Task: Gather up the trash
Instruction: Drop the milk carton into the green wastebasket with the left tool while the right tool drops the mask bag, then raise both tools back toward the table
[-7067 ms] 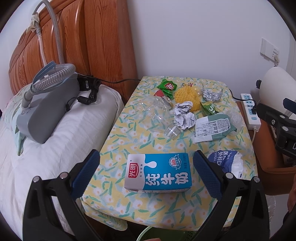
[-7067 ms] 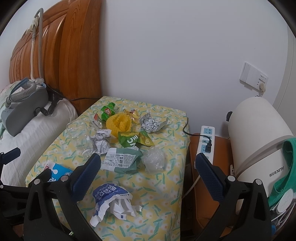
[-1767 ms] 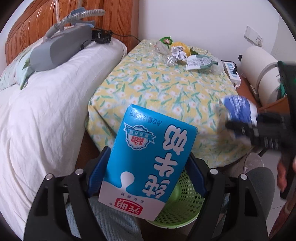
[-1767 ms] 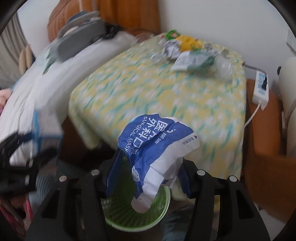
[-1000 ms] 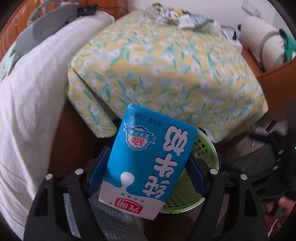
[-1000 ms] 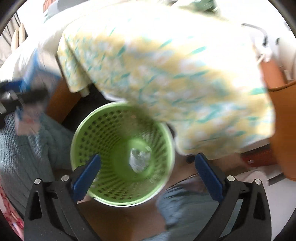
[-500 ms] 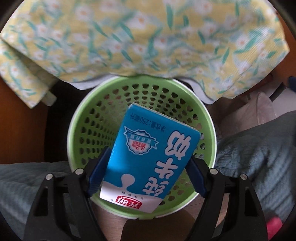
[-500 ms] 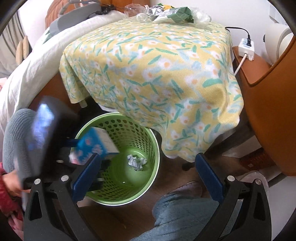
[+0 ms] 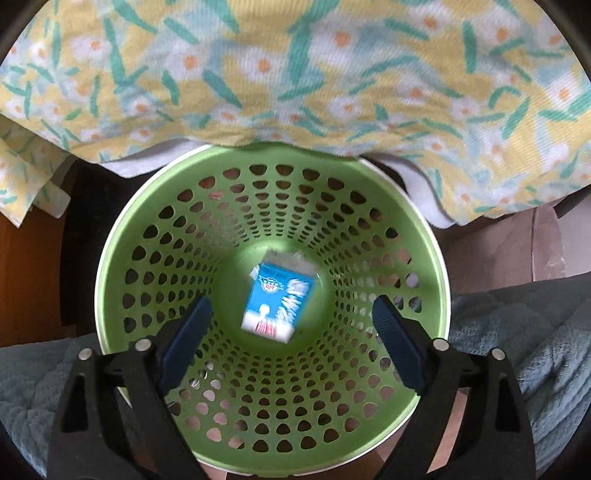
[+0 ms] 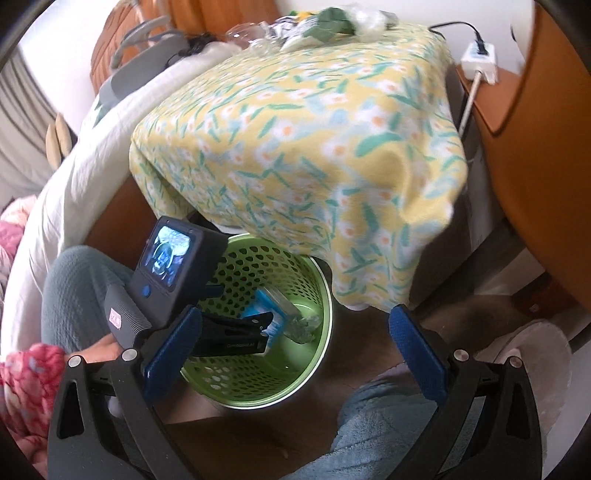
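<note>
Looking straight down through my left claw [image 9: 291,339], I see the milk carton [image 9: 279,301] blurred near the bottom of the green basket [image 9: 110,251], with a bit of pale crumpled paper [image 9: 284,257] showing at its far edge; the claw's jaws stand wide with nothing between them. My right claw [image 10: 291,347], also spread wide and holding nothing, sees what that view cannot: the left claw's body with its small lit screen [image 10: 168,254] held over the basket's [image 10: 258,384] near rim, and the rest of the trash [image 10: 325,22] still piled at the far end of the table [image 10: 295,129], well apart from the basket. From here the carton [image 10: 275,304] is half covered by the left claw's black arm, and a crinkled clear wrapper [image 10: 306,325] just beside it is hard to make out. The tablecloth's hem hangs over the basket's far rim, hiding that edge, while the near side of the basket opening lies uncovered below both claws.
</note>
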Action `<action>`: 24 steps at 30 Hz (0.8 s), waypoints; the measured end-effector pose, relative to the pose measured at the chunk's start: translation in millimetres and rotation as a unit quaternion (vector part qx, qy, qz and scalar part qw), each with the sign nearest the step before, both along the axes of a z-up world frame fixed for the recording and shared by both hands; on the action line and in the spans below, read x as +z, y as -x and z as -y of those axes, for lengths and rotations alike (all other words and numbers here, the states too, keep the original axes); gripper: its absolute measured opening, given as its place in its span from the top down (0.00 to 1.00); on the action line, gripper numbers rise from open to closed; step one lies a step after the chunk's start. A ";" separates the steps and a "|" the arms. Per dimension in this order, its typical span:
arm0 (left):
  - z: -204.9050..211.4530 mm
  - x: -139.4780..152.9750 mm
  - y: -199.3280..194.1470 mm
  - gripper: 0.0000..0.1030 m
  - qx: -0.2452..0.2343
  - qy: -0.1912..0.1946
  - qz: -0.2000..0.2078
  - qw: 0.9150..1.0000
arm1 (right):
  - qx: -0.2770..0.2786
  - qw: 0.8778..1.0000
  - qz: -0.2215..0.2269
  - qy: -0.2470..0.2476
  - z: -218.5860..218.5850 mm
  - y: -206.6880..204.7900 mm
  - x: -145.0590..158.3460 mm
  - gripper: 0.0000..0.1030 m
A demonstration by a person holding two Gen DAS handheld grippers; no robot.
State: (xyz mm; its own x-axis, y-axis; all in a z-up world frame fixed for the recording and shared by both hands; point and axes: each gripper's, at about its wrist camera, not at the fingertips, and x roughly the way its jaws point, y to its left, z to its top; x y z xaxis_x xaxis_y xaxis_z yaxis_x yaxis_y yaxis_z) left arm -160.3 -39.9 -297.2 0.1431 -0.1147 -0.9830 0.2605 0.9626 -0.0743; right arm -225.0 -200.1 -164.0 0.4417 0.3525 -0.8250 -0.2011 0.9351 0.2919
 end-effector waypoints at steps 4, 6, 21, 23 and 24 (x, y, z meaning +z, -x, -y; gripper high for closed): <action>-1.9 10.0 1.3 0.15 0.002 0.001 0.012 1.000 | -0.002 1.000 0.000 0.006 -1.1 -0.4 0.2 0.02; -3.9 14.4 0.6 0.15 0.008 0.003 0.016 1.000 | -0.001 1.000 0.000 0.019 -4.8 -0.8 -0.2 0.02; -56.1 146.7 -1.0 0.11 0.041 -0.004 0.148 0.988 | 0.001 0.992 0.047 0.114 -35.1 -2.5 43.8 0.02; -67.7 176.1 -7.8 0.10 0.048 -0.012 0.182 0.982 | -0.004 0.992 0.065 0.112 -40.4 -11.3 65.7 0.02; -70.9 184.5 -10.6 0.10 0.049 -0.014 0.194 0.980 | -0.007 0.991 0.071 0.114 -42.1 -14.8 72.3 0.02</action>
